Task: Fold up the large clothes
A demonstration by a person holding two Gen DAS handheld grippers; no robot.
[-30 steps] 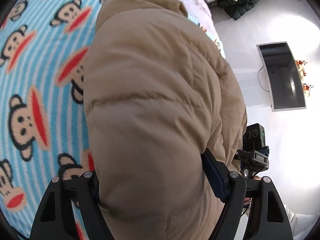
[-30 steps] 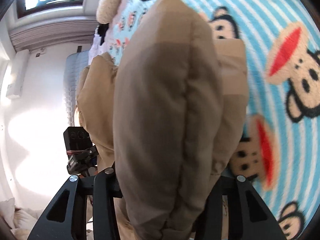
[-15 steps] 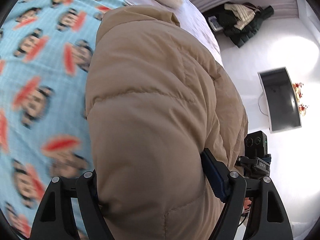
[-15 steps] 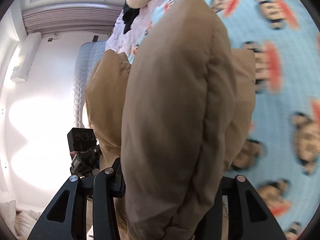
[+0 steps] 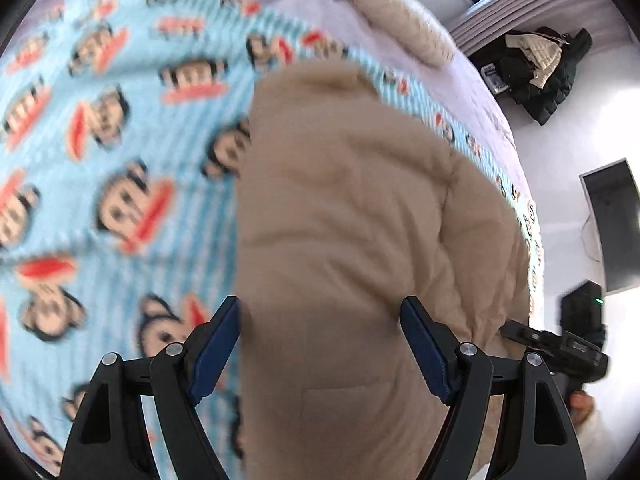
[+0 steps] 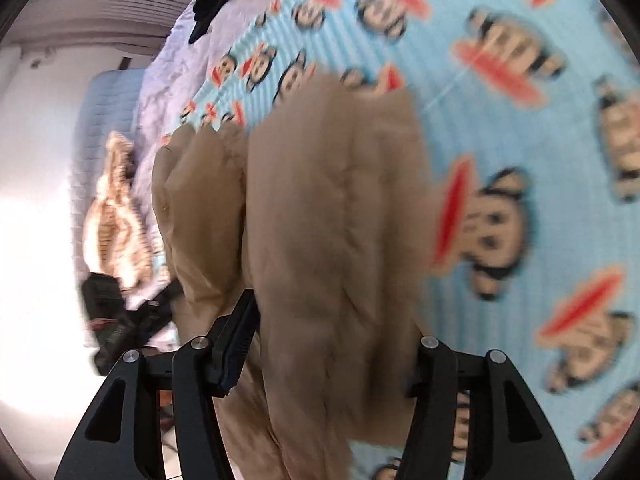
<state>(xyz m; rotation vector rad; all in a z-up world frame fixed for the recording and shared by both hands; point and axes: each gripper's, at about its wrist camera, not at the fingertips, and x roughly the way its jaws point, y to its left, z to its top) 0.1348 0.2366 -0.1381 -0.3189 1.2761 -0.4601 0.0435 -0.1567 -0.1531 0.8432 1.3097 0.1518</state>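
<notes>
A puffy tan jacket lies bunched over the blue monkey-print blanket on the bed. My left gripper is shut on one thick fold, and its blue pads press on both sides. In the right wrist view, the jacket fills the gap of my right gripper. Its jaws are opening, and the fabric still touches the left pad. The right pad is hidden behind the cloth. Both views are motion-blurred.
A cream fuzzy pillow lies at the head of the bed. Dark clothes are piled on the white floor near a dark screen. A tan striped garment lies at the bed's left edge, and the blanket spreads right.
Both grippers have swept across the bed with the jacket, which now hangs lower over the blanket. The right gripper's left pad, covered by fabric before, now shows.
</notes>
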